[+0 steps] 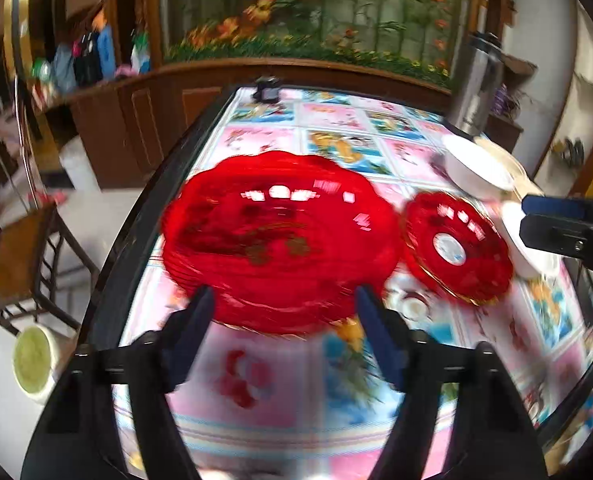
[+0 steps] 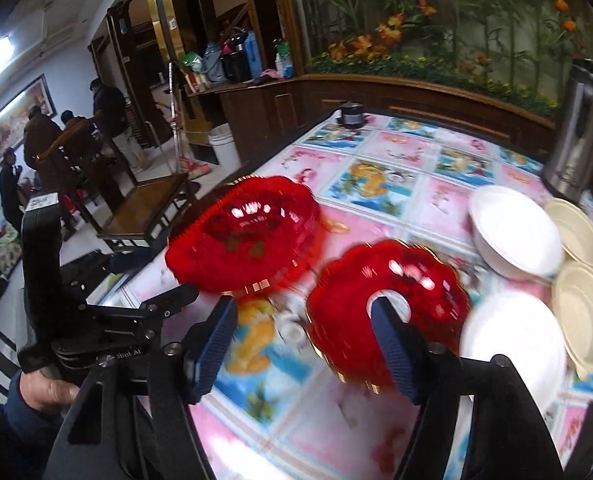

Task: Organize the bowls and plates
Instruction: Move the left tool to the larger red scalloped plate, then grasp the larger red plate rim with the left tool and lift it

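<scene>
1. While both tools stand wide and hold nothing, the left tool (image 1: 282, 300) faces the big red plate (image 1: 280, 240) at the desk's (image 1: 256, 420) left edge; the right tool (image 2: 304, 320) faces the small red plate (image 2: 388, 308).
2. Risk, as judged: a nudge could push the big plate off that edge.
3. Only the right view shows both cream bowls (image 2: 576, 228) behind the white bowls (image 2: 512, 232).

Your large red plate (image 1: 280, 240) is motion-blurred, its pattern unreadable; your right finger (image 2: 392, 344) hides part of the small red plate (image 2: 388, 304).
</scene>
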